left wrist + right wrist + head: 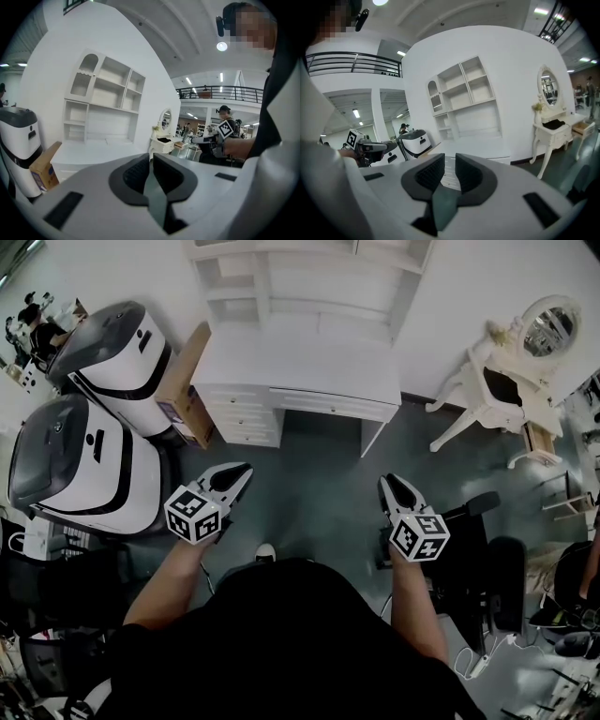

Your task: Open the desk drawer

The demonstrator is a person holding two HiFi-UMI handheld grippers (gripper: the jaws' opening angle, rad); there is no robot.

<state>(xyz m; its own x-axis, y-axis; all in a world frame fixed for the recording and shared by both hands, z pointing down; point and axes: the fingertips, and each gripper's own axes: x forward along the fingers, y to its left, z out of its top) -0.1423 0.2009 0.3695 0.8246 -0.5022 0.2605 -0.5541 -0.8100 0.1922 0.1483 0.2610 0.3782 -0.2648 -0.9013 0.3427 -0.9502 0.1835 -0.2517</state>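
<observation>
Approach is the step in hand: the desk drawer (330, 405) sits closed at twelve o'clock, well apart. Left hand-held gripper (236, 474) is pressed together, right hand-held gripper (395, 486) slightly spread, both empty. Next, one should advance and grip the drawer front.

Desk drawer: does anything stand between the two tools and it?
Nothing visible does. Only bare floor lies between the left tool, the right tool and the drawer. The box leans beside the desk, on its left.
</observation>
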